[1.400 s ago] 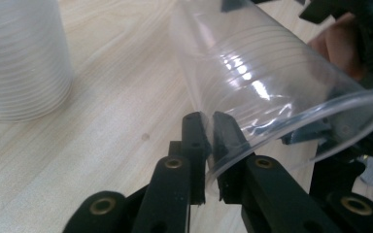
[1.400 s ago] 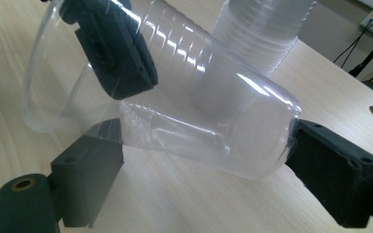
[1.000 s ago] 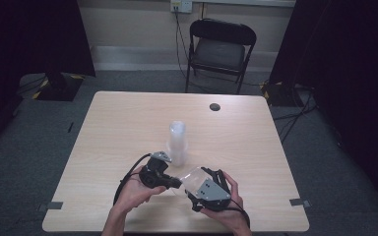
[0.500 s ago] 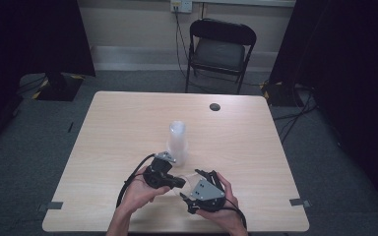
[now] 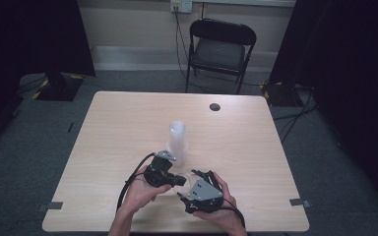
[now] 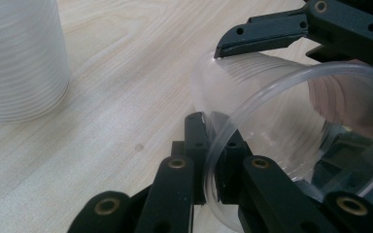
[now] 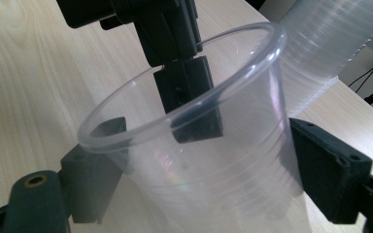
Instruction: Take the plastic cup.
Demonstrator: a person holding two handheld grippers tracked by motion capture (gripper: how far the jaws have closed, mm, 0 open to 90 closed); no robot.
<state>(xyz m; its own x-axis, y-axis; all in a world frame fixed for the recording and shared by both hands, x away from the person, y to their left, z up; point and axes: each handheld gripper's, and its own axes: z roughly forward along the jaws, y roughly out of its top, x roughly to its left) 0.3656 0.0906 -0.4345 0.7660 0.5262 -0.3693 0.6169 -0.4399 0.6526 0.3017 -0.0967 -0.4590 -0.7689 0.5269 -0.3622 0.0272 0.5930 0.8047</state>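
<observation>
In the high view, the clear plastic cup (image 5: 183, 183) between the two grippers is too small and transparent to make out. The stack of cups (image 5: 177, 141) is cut off by the top and left edges of the left gripper view — and by the top right corner of the right gripper view. The small dark round object (image 5: 214, 106) near the table's far edge is too small to identify, possibly a lid. Both forearms run off the bottom edge.

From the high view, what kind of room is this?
Likely a recording studio or lab: black curtains on both sides, a lone wooden table on grey carpet, a folding chair by a wall outlet.
</observation>
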